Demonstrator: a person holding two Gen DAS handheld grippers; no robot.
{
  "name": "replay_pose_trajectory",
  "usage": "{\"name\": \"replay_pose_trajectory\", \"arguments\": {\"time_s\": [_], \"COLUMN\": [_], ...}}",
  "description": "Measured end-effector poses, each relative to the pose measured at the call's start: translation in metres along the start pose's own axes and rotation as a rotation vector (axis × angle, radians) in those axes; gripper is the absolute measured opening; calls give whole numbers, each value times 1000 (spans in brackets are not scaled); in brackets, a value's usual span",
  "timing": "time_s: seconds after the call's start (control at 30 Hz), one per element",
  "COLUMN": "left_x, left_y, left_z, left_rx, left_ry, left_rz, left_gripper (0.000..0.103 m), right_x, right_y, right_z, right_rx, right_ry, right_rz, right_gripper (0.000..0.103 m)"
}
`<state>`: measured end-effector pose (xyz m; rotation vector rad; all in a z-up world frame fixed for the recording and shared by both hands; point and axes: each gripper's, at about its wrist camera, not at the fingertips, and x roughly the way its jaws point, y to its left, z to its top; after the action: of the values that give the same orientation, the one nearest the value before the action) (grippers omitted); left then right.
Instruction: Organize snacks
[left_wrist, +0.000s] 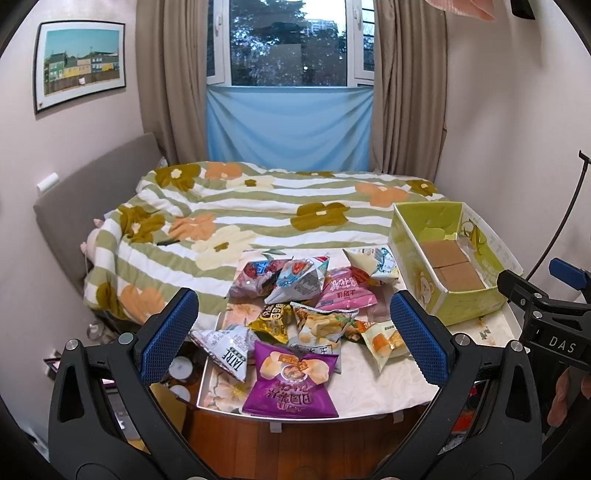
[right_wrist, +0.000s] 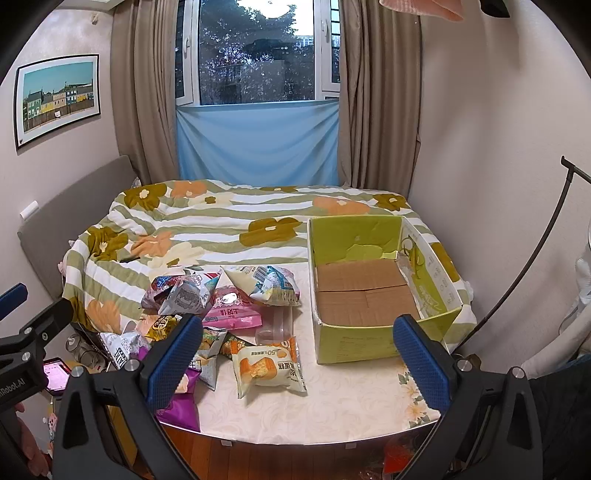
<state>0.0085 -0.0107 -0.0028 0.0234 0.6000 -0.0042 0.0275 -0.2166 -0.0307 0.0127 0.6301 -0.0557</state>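
Several snack bags lie in a pile on a white floral table (left_wrist: 373, 391): a purple chip bag (left_wrist: 291, 384) nearest, a pink pack (left_wrist: 341, 293), a cake pack (right_wrist: 271, 367) and others. An open green cardboard box (right_wrist: 369, 295) stands empty at the table's right; it also shows in the left wrist view (left_wrist: 450, 258). My left gripper (left_wrist: 295, 336) is open and empty, held above the pile's near side. My right gripper (right_wrist: 299, 362) is open and empty, over the table between the pile and the box. The right gripper also shows at the left wrist view's right edge (left_wrist: 535, 295).
A bed with a striped floral quilt (left_wrist: 258, 210) lies right behind the table. A window with curtains (left_wrist: 288, 74) is at the back. Walls close in on both sides. A black stand (right_wrist: 535, 258) leans at the right. Clutter sits on the floor at left (right_wrist: 81, 350).
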Motion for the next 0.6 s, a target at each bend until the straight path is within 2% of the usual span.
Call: {"name": "replay_pose_trajectory", "arguments": {"time_s": [0.4, 0.5, 0.6], "left_x": [-5, -4, 1], "left_y": [1, 10, 18], "left_z": [2, 2, 1], "left_rx": [1, -12, -24], "left_ry": [-18, -3, 26], "left_rz": [-11, -22, -22], "left_gripper": [102, 102, 102], "right_x": [-7, -8, -6], "right_y": [0, 0, 0], "right_z": [2, 4, 2], "right_rx": [-2, 1, 3], "right_ry": [-23, -22, 15], "right_rz": [-3, 3, 16], "right_gripper": [103, 103, 103]}}
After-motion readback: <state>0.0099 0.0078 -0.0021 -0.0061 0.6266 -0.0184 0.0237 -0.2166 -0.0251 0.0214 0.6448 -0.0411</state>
